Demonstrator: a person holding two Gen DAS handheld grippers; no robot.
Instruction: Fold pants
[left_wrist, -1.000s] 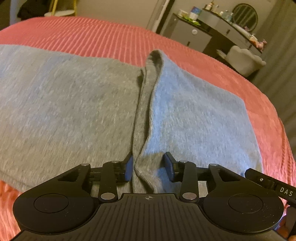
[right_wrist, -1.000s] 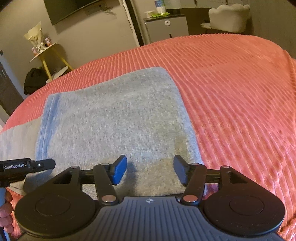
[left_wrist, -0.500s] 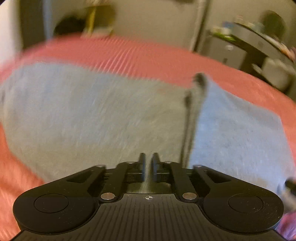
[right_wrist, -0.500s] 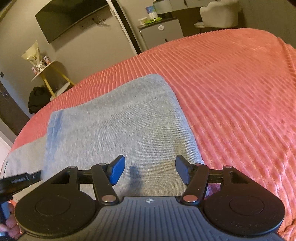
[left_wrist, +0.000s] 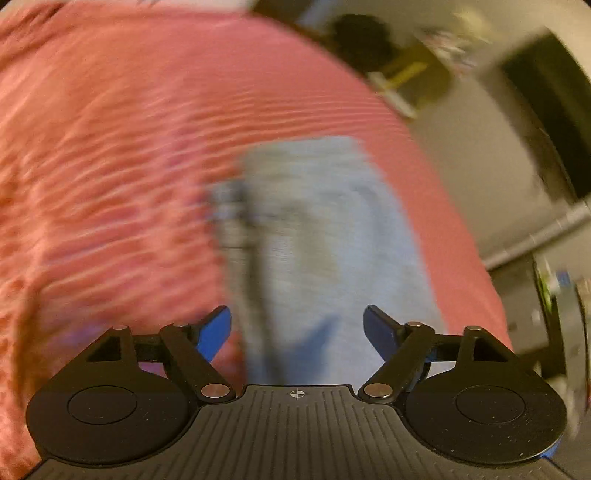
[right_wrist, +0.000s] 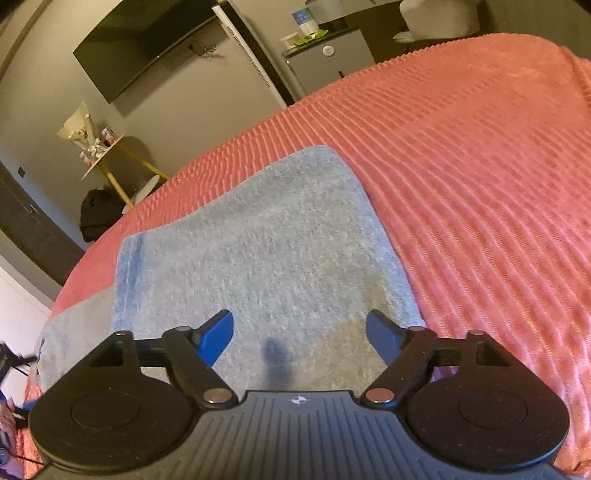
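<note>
The pants (right_wrist: 258, 258) lie flat on the bed (right_wrist: 480, 166), folded into a grey-blue rectangle with a lower layer showing at the left edge. My right claw (right_wrist: 299, 338) hangs just above the near edge of the pants, spread wide and holding nothing. My left claw (left_wrist: 297, 332) is likewise spread and empty, with cloth below and ahead of it.

Step in hand, as I judge it: set up the next fold across the stack.

1. Lower each claw to the near edge, one at each corner, so the fold line runs straight.
2. Slide the lower finger under every layer before clenching (a grip on the top layer alone would peel the stack apart).
3. Lift only enough to clear the bed, carry the edge over to the far edge, and lay it down before releasing.
4. Keep both claws level with each other; uneven height would skew the edges.

Differences between views:

- The right wrist view is sharp. It shows the whole outline of the pants, the ribbed pink bedcover around them, and the room beyond: a wall screen (right_wrist: 147, 48), a small yellow-legged side table (right_wrist: 110, 162) and a dark bag (right_wrist: 99, 218) on the floor.
- The left wrist view is heavily blurred. It shows what the other does not: a raised, darker ridge of cloth (left_wrist: 236, 236) along the left side of the pants, beside bare bedcover. I cannot tell whether this is a thick fold or a seam.
</note>
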